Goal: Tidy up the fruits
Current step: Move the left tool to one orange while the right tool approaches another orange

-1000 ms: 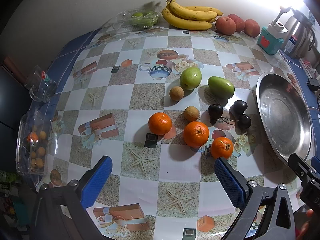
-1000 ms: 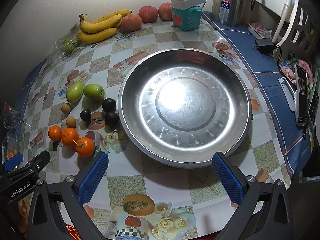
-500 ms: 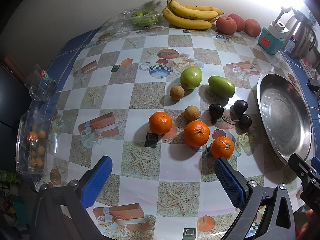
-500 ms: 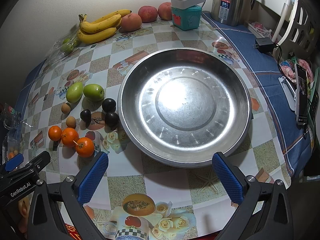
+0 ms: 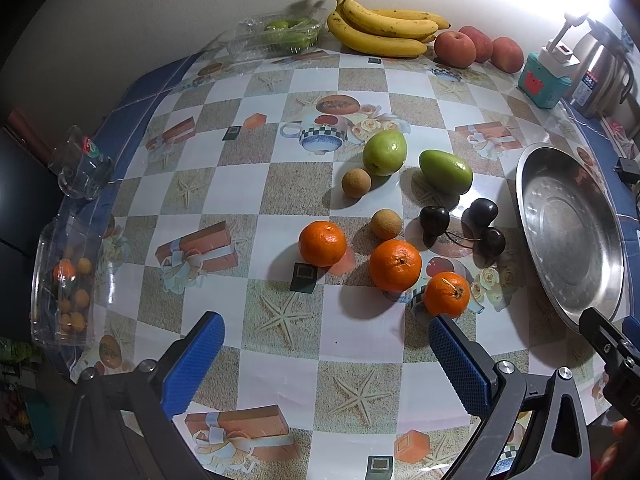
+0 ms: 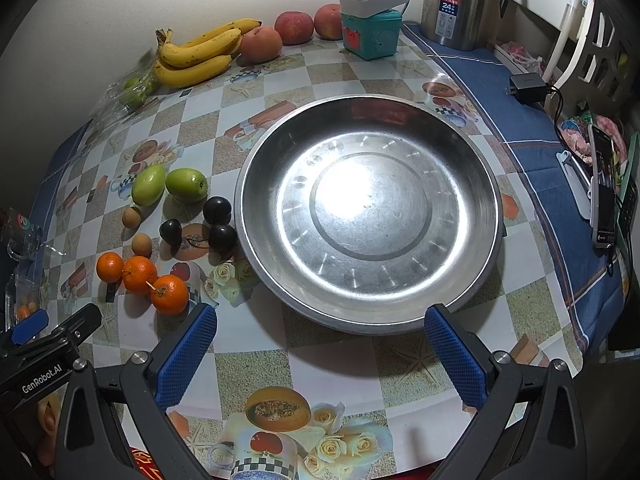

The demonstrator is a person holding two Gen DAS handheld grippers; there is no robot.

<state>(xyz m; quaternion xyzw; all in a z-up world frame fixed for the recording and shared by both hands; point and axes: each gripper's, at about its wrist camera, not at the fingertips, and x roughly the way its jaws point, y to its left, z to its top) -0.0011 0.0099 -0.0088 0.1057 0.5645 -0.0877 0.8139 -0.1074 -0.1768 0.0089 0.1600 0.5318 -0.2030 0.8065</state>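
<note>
Left gripper (image 5: 326,354) spread wide, empty, hovering just short of the oranges (image 5: 395,265). Right gripper (image 6: 320,340) likewise apart, empty, at the metal basin's (image 6: 256,248) near rim. Basin bare; fruit lies left of it. Likely step: first pick, nearest orange.

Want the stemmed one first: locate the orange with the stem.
In the left wrist view the stemmed orange lies nearest the camera, just ahead of the left gripper's right-hand blue pad, between the biggest orange and the metal dish.
</note>
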